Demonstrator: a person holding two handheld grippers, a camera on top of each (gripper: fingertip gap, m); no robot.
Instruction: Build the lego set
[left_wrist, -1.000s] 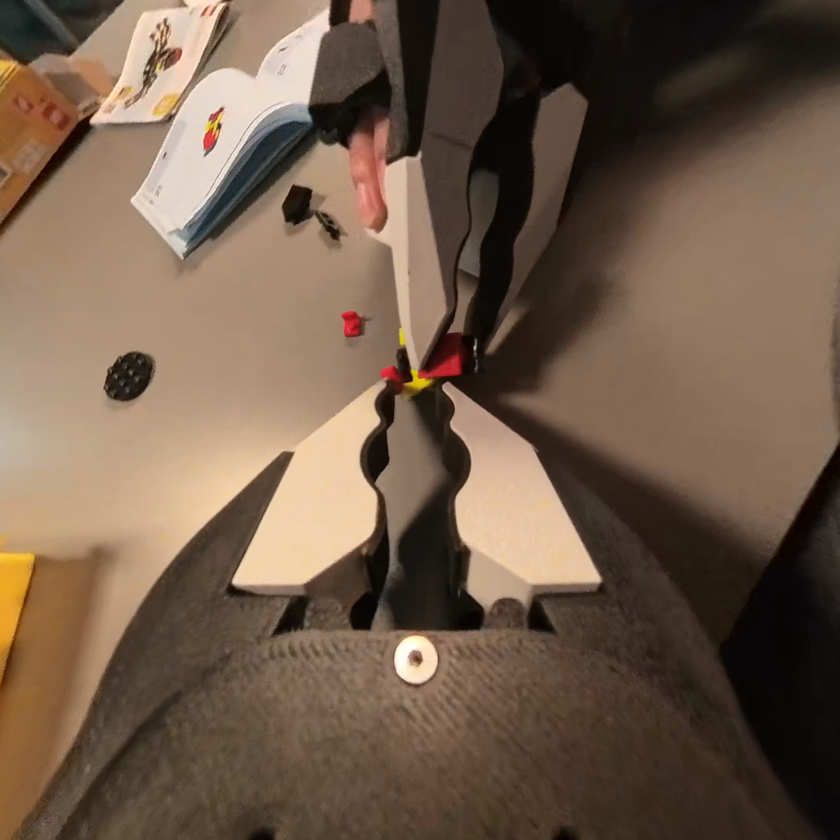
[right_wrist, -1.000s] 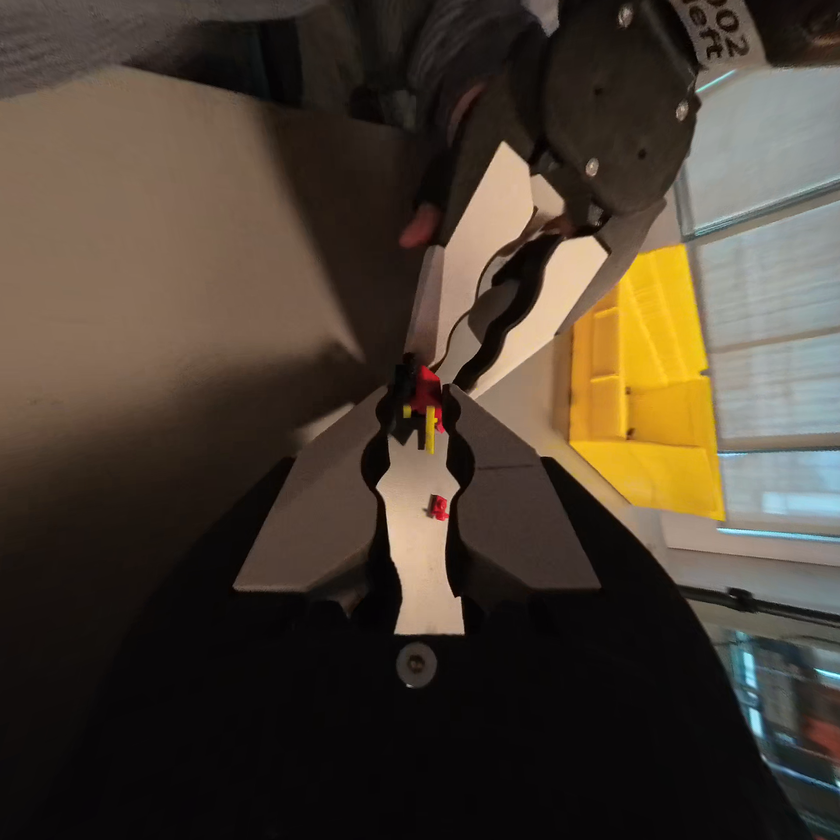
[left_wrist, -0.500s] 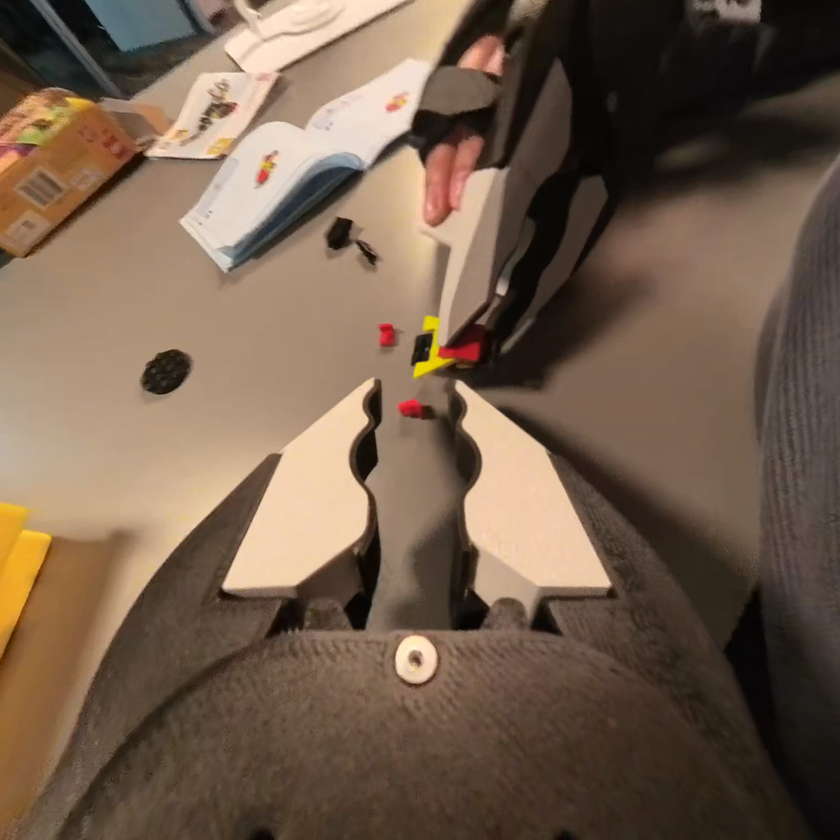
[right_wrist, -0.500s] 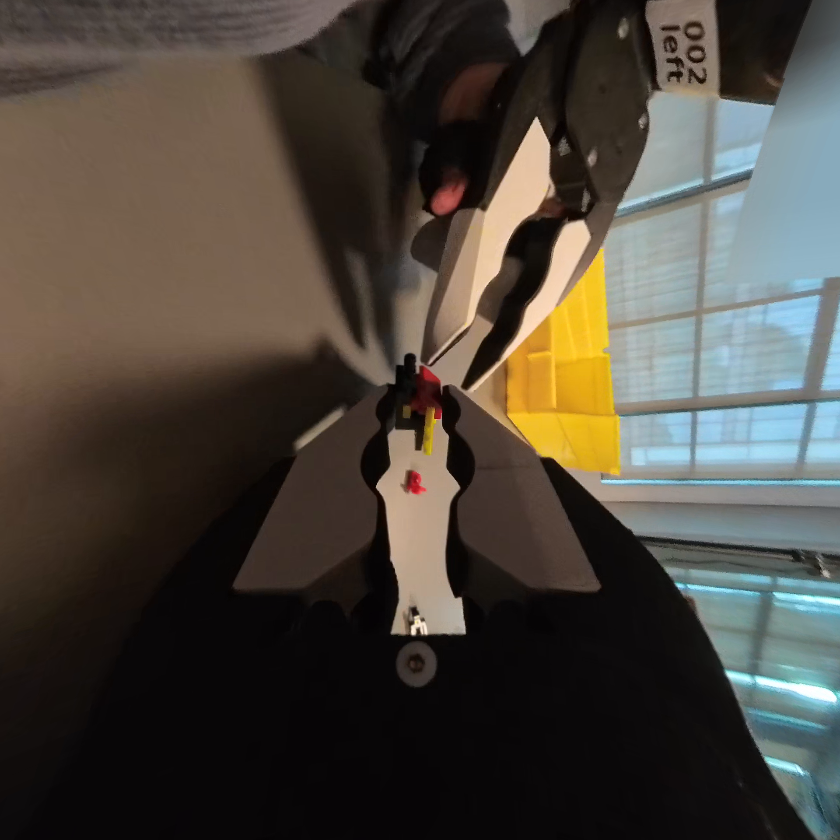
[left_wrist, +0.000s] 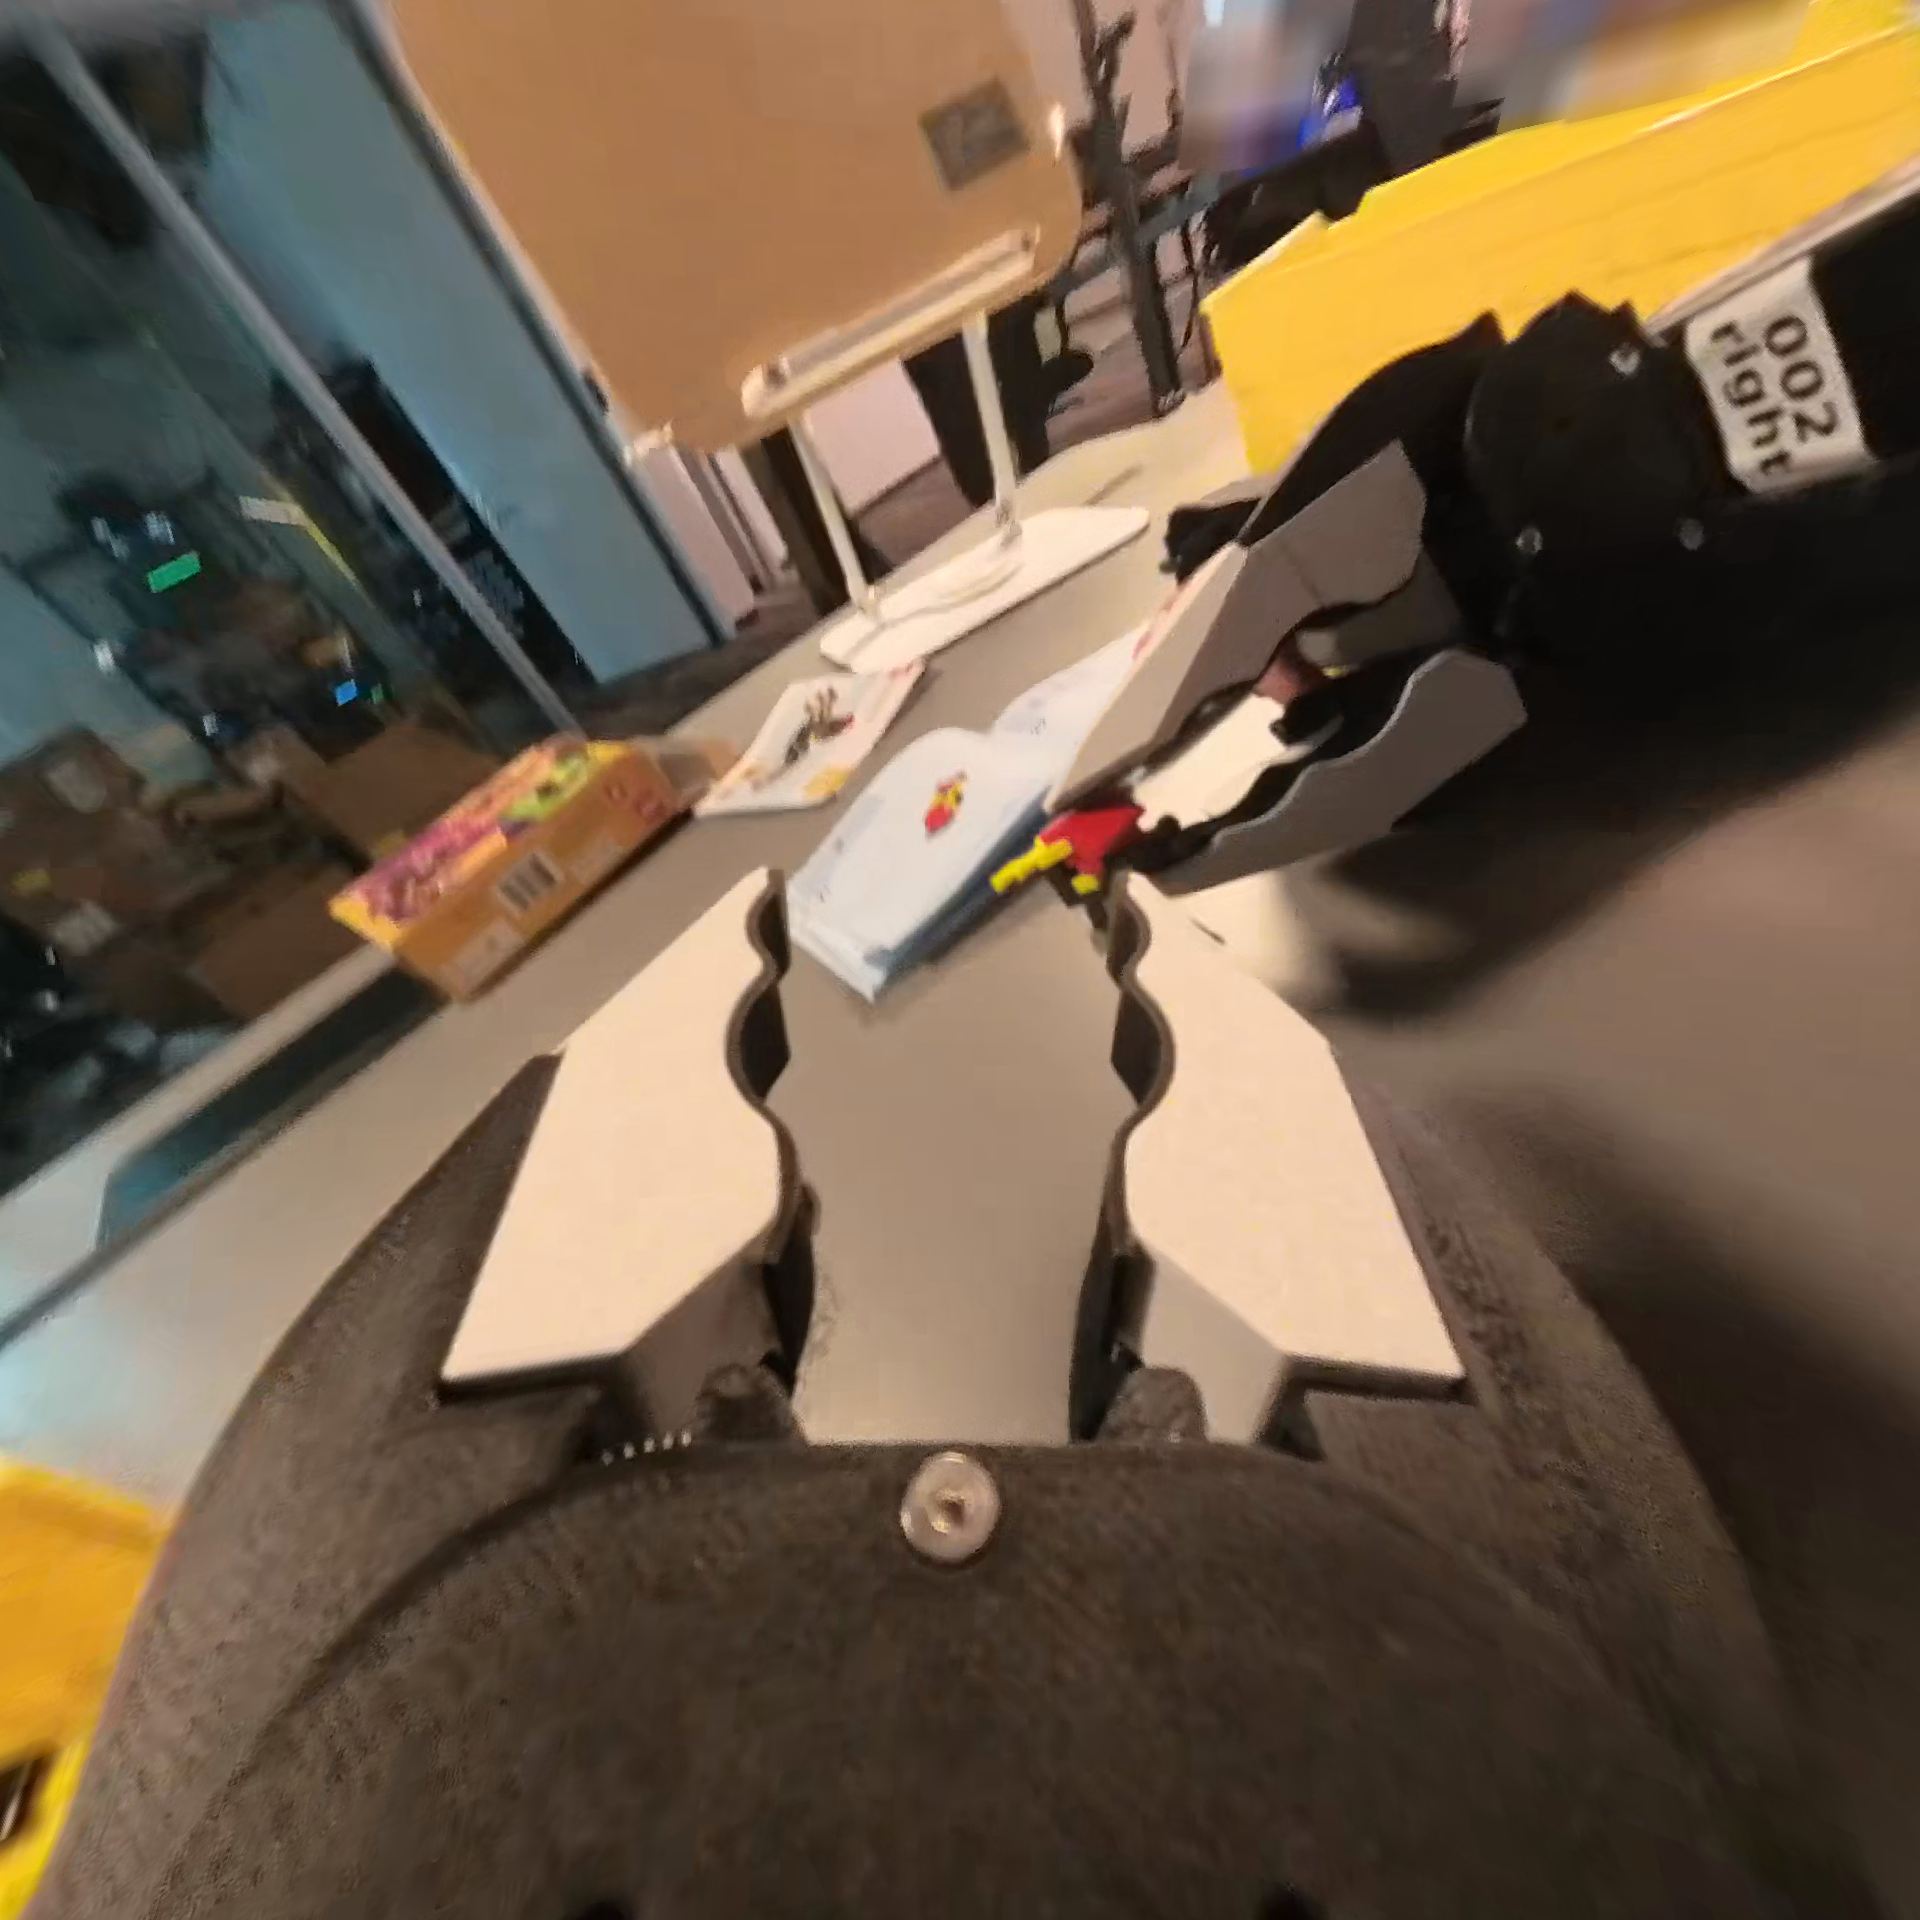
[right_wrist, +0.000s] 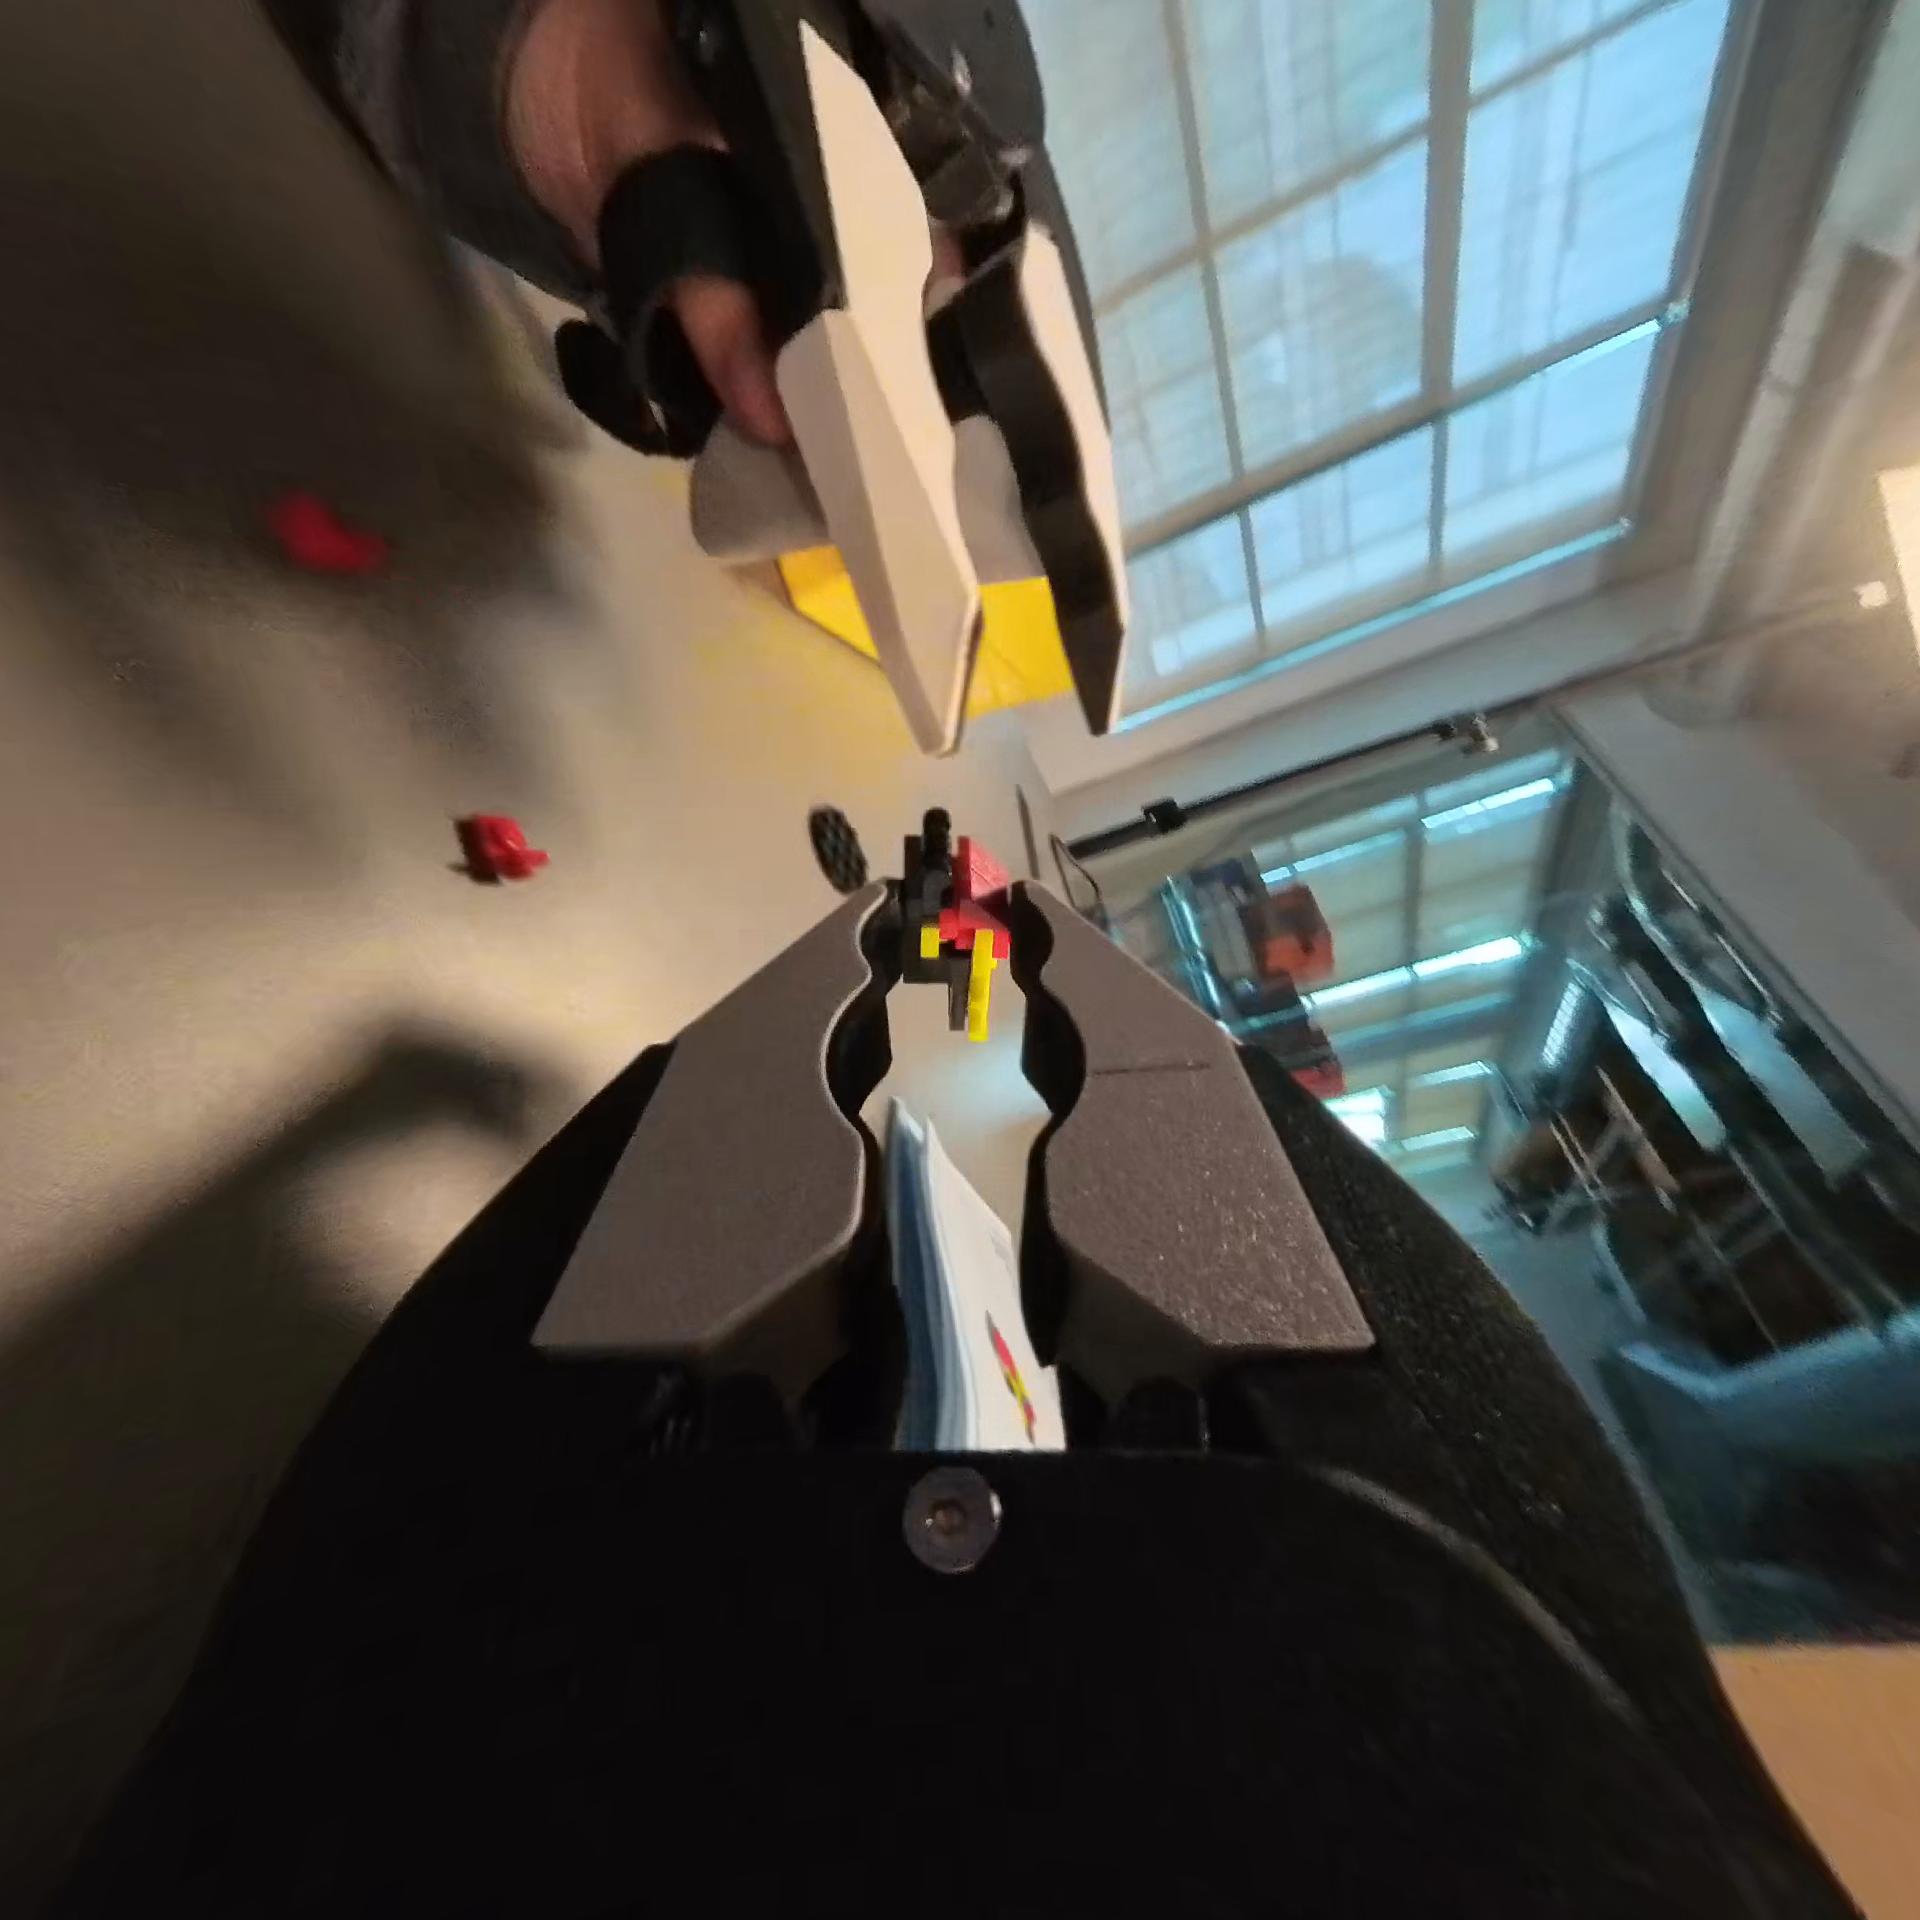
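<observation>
My right gripper (right_wrist: 948, 899) is shut on a small red, black and yellow lego assembly (right_wrist: 958, 914) and holds it above the grey table. In the left wrist view the right gripper (left_wrist: 1117, 842) comes in from the right with the assembly (left_wrist: 1081, 847) at its tips. My left gripper (left_wrist: 940, 904) is open and empty, just short of the assembly. In the right wrist view the left gripper (right_wrist: 1023, 727) hangs open above the assembly, held by a gloved hand (right_wrist: 675, 312). Two loose red pieces (right_wrist: 499, 847) (right_wrist: 322, 540) lie on the table.
An open instruction booklet (left_wrist: 914, 852) lies on the table beyond my left gripper, with a leaflet (left_wrist: 821, 738) and a cardboard lego box (left_wrist: 509, 862) further left. A black round piece (right_wrist: 836, 847) lies on the table. A yellow bin (left_wrist: 1507, 177) and a white lamp base (left_wrist: 987, 582) stand at the back. Only a small space, under 4 cm, lies between the two pairs of fingers.
My left gripper has opened wide and drawn back from the assembly, tilting up toward the room. My right gripper has lifted and turned, still holding the assembly. A red piece was left on the table.
</observation>
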